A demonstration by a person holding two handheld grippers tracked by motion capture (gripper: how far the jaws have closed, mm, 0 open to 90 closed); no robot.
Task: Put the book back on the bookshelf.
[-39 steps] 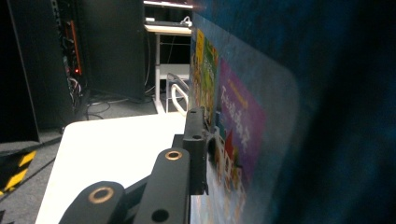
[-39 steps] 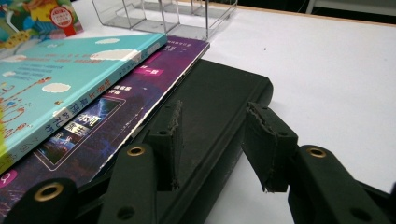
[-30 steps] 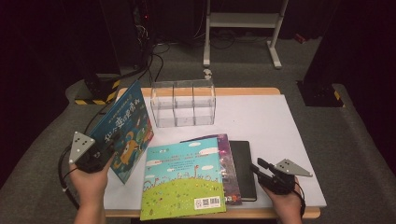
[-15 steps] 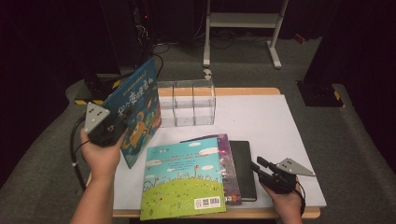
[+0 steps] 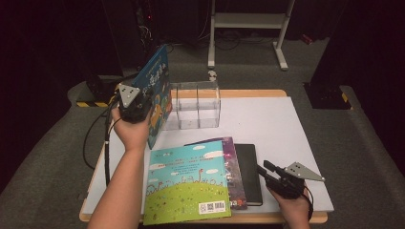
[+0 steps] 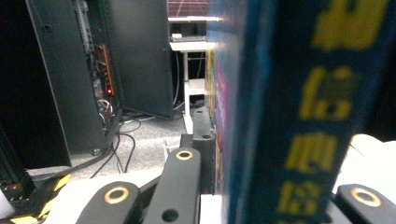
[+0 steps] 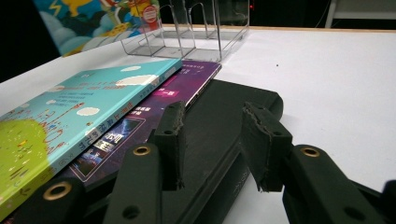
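You've got the blue book (image 5: 155, 90) clamped upright in your left gripper (image 5: 138, 107), lifted off the worktop (image 5: 286, 129) just left of the clear organizer (image 5: 196, 105). Your right gripper (image 5: 267, 172) sits in front of the organizer, jaws spread apart and holding nothing, hovering at the edge of the black book (image 5: 249, 167) under the stack

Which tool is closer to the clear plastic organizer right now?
Left. The left tool holds the blue book upright right beside the clear organizer; the right tool sits at the table's near edge by the black book.
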